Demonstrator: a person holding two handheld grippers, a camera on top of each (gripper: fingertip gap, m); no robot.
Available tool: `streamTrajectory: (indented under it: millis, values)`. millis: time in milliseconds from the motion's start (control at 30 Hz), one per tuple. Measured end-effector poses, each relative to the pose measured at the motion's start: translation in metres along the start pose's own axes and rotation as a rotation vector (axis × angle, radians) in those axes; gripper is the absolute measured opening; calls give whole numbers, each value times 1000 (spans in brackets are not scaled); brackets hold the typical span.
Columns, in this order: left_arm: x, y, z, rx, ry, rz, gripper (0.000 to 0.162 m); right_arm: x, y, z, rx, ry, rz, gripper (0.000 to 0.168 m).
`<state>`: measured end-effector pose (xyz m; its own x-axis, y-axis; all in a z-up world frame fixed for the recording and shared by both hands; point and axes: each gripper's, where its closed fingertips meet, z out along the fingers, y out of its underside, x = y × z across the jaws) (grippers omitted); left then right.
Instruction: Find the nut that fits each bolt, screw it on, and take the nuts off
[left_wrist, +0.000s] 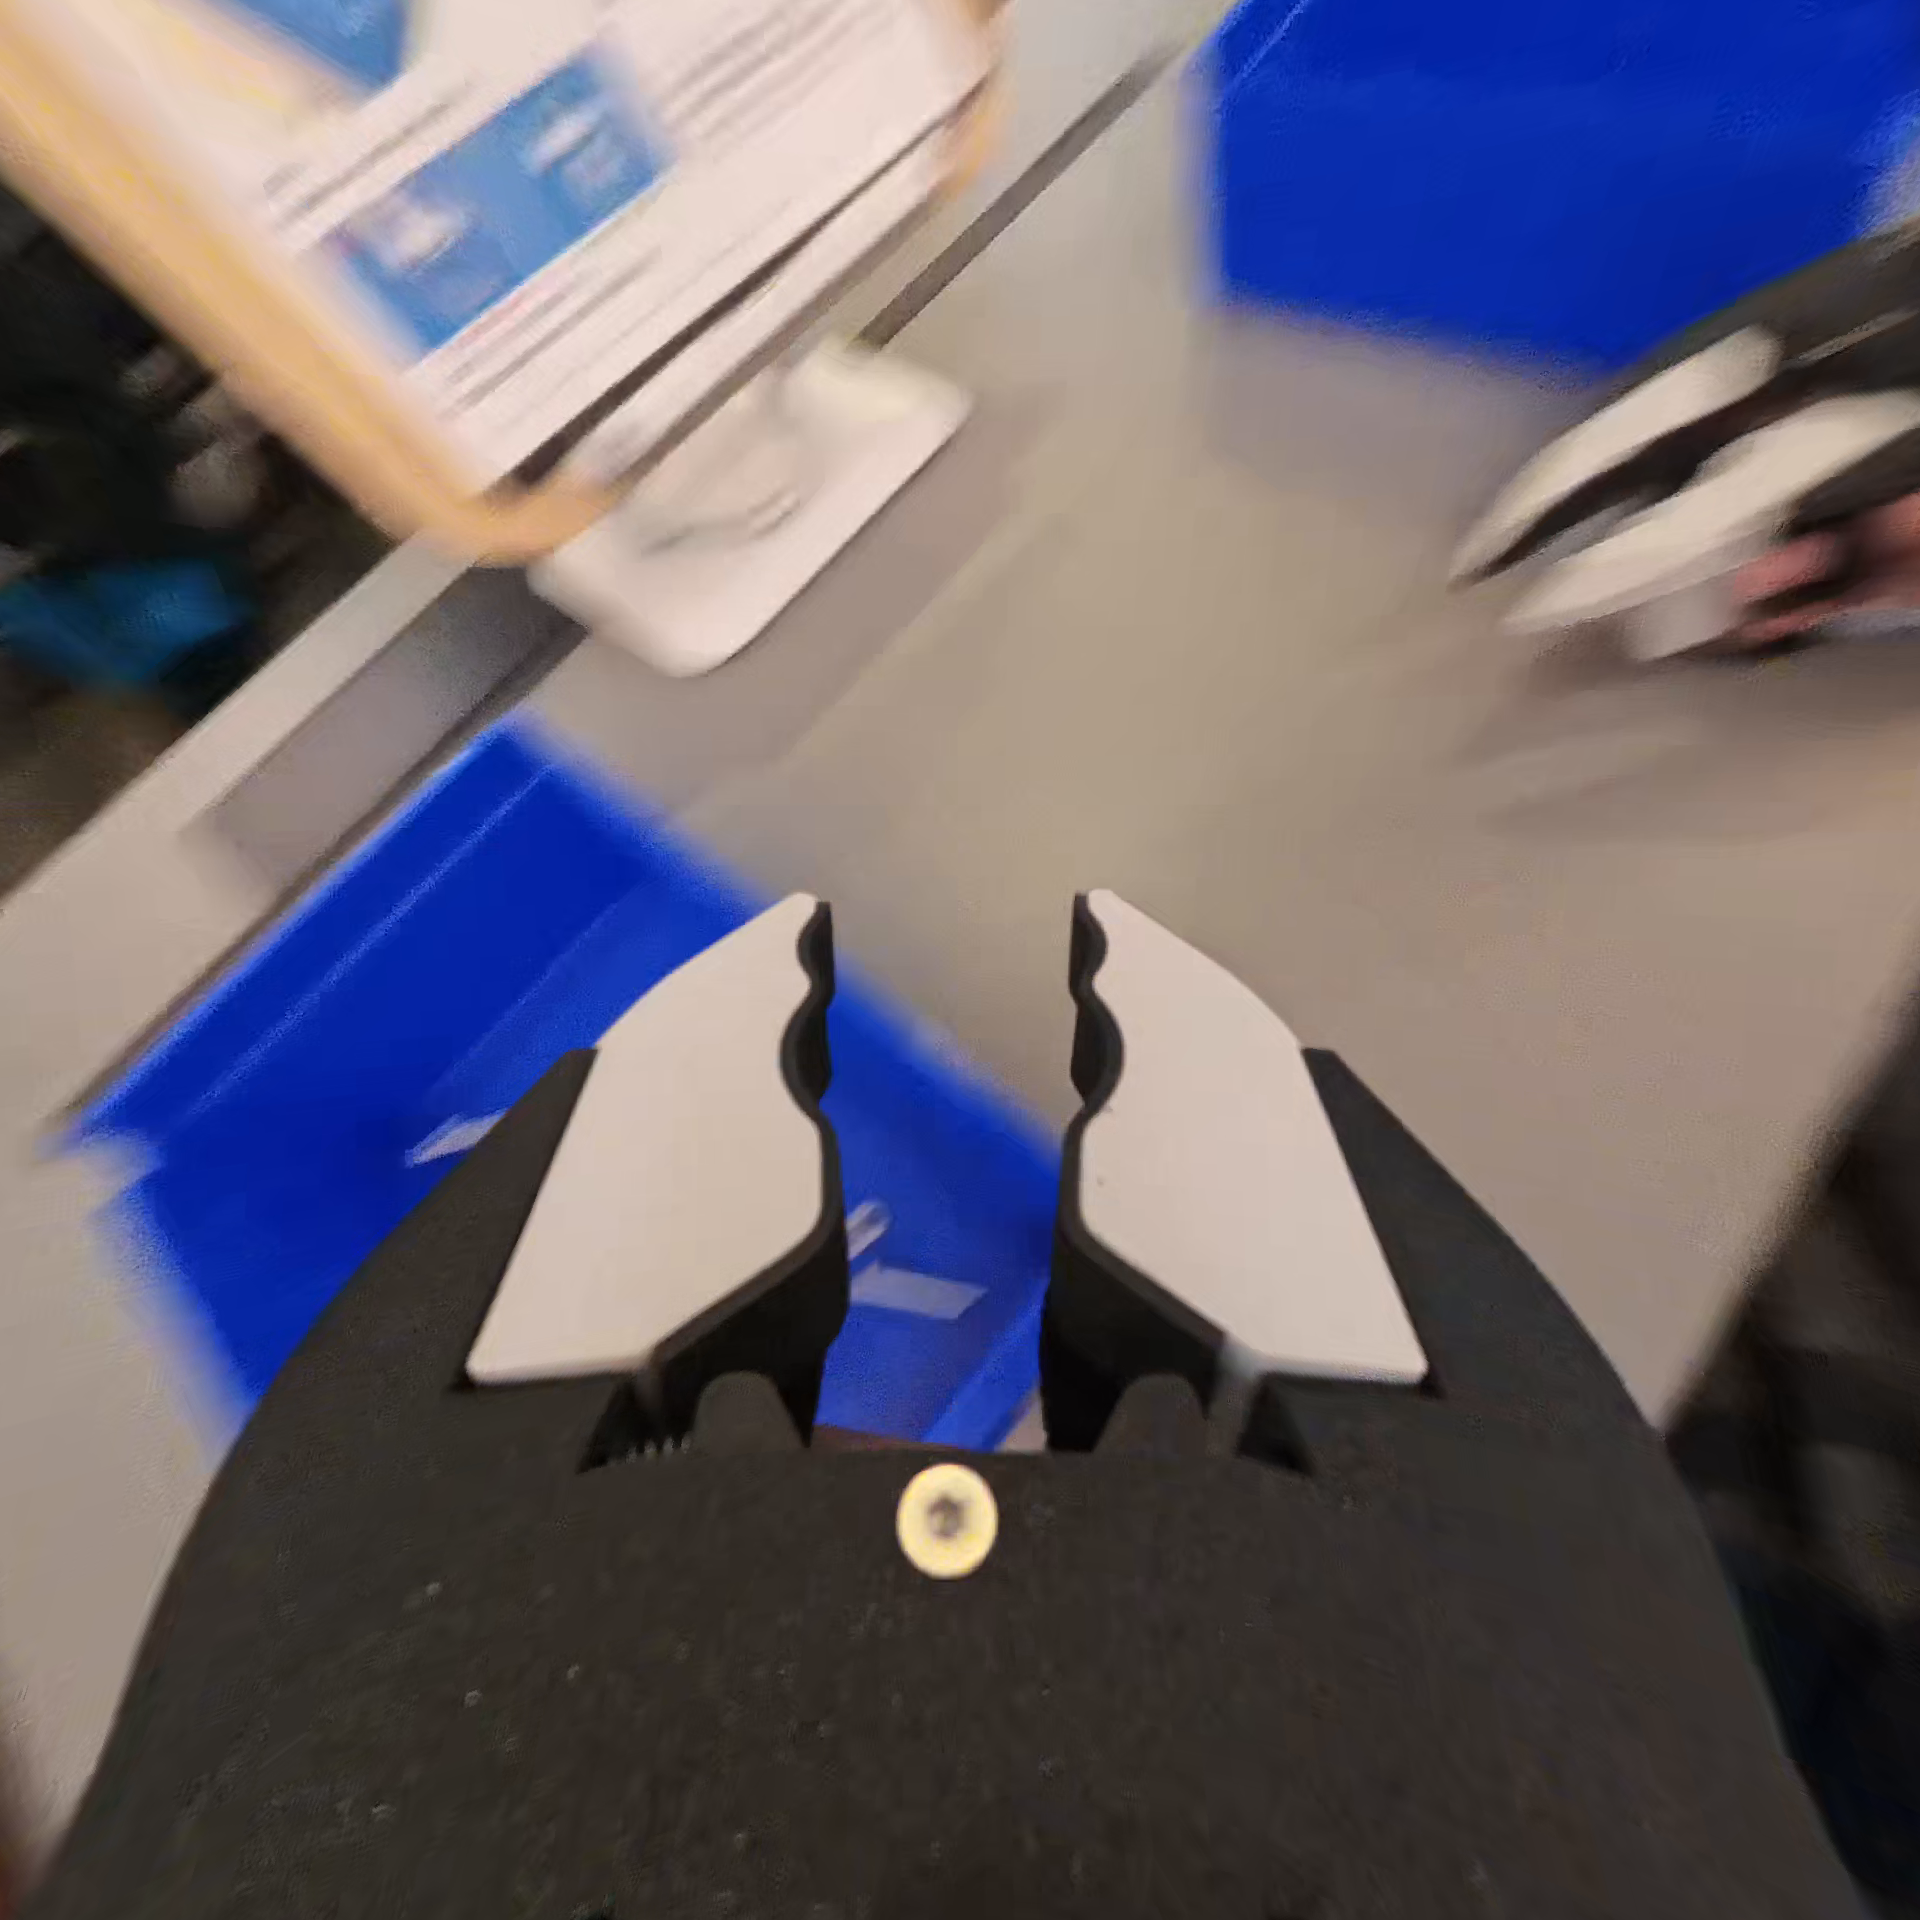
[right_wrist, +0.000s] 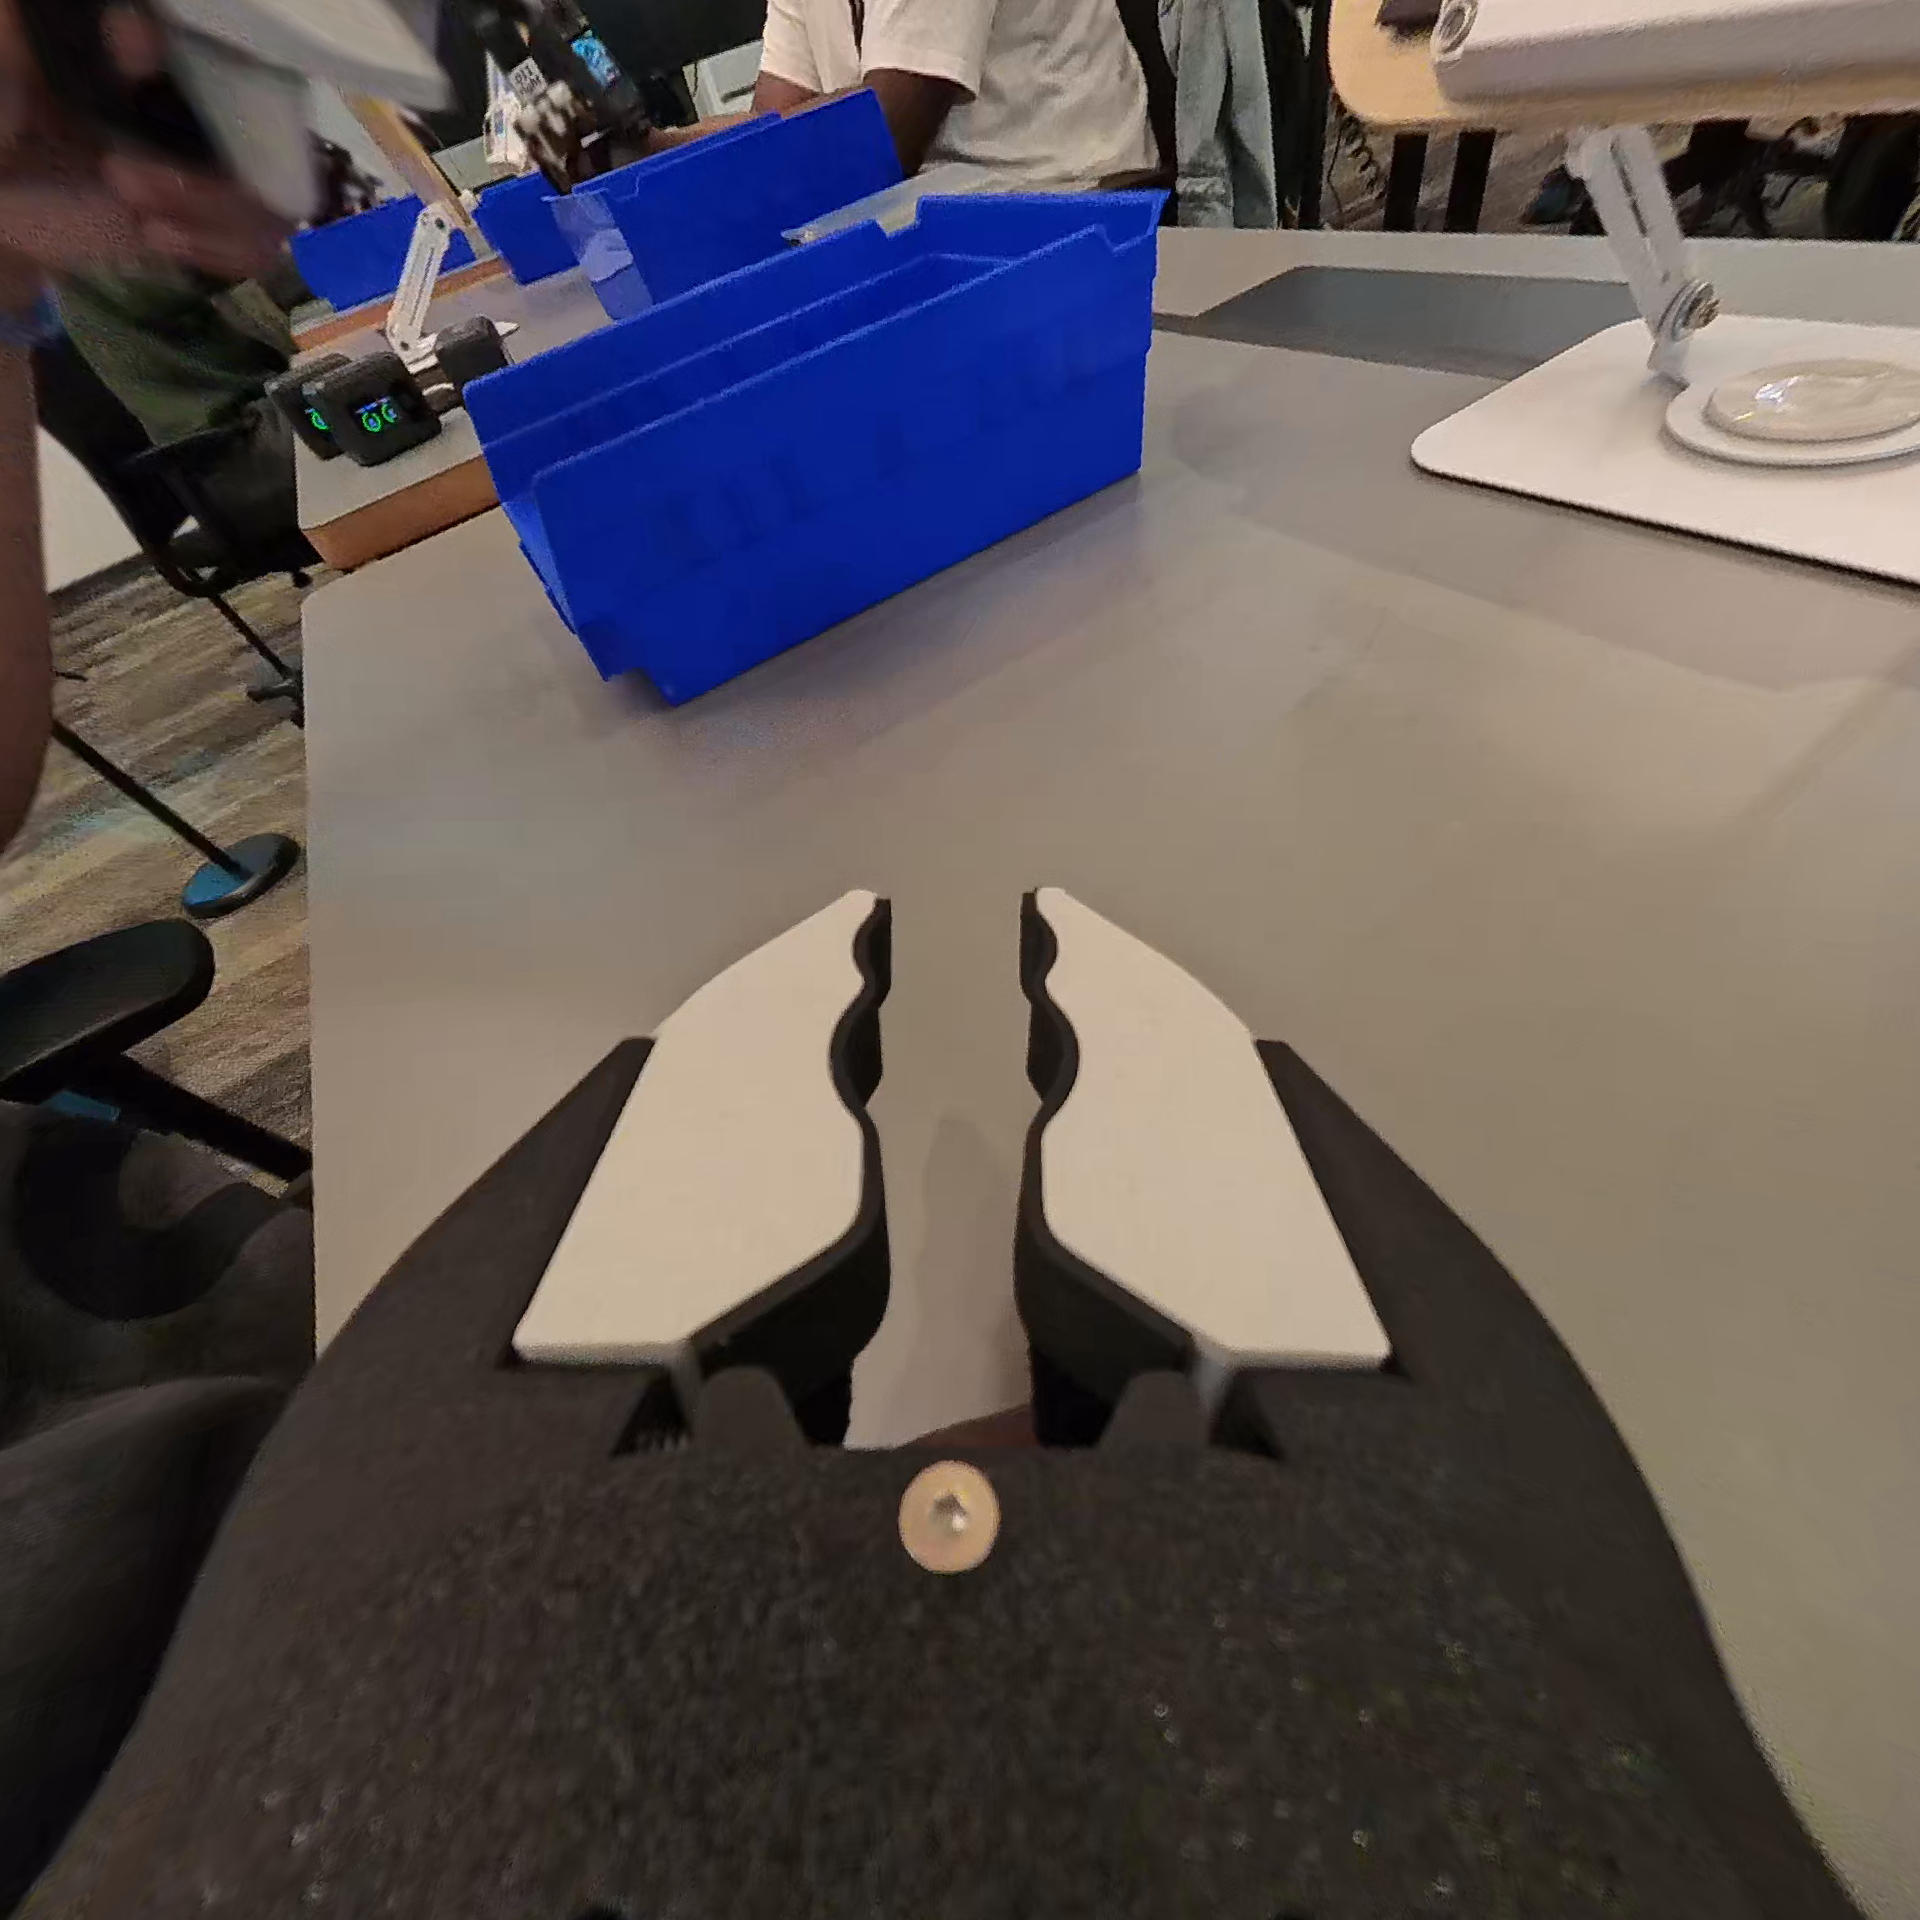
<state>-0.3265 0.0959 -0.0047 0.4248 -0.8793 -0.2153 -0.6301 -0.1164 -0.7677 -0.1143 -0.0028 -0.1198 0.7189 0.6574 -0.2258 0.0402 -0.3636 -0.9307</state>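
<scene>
My left gripper (left_wrist: 951, 904) is open and empty, hovering over a blue bin (left_wrist: 416, 1039) on the grey table (left_wrist: 1195, 675). This view is heavily blurred. Pale blurred shapes (left_wrist: 914, 1299) lie in the bin; I cannot tell what they are. My right gripper (right_wrist: 956, 899) is open and empty just above the grey table (right_wrist: 1247, 831). A blue bin (right_wrist: 831, 468) stands ahead of it to the left. The right gripper shows blurred in the left wrist view (left_wrist: 1662, 499). No bolt or nut shows clearly.
A white stand (right_wrist: 1662, 468) sits at the right and holds a printed sheet (left_wrist: 520, 208). A second blue bin (left_wrist: 1558, 156) is at the far right. More blue bins (right_wrist: 727, 197) and a person (right_wrist: 987, 73) are behind. The table's edge (right_wrist: 307, 831) and a chair (right_wrist: 94, 1008) are at the left.
</scene>
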Motion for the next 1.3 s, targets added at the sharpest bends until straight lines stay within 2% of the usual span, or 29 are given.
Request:
streamTrajectory:
  millis: [33, 100, 267, 367, 467, 667, 833, 900, 1100, 1200, 1300]
  values:
    - [-31, 20, 0, -126, -98, 17, 44, 0, 2, 2, -15, -7, 3, 23]
    - [-71, 54, 9, -337, -175, 37, 50, -1, 5, 6, -40, -16, 6, 23]
    - [-105, 124, 59, -663, -116, 91, 47, -4, 0, 6, -30, -14, -21, 21]
    - [-107, 154, 81, -752, -32, 114, 41, -6, 0, 5, -28, -13, -36, 19]
    - [-111, 167, 92, -778, 14, 106, 38, -6, 3, 5, -39, -8, -47, 19]
    - [-113, 168, 105, -755, 77, 104, 33, -5, 4, 5, -45, -7, -52, 18]
    - [-116, 181, 112, -819, 96, 116, 31, -3, 4, 3, -42, -13, -29, 18]
    - [-112, 179, 116, -797, 123, 94, 11, -2, 2, 2, -36, -11, -23, 18]
    - [-109, 178, 108, -804, 128, 83, 10, 0, 2, 1, -33, -15, -12, 17]
    - [-99, 145, 101, -646, 144, 37, 10, 0, 1, 1, -32, -17, -17, 17]
    - [-59, 72, 88, -311, 271, -19, 9, -7, -3, 1, -4, -77, 31, 18]
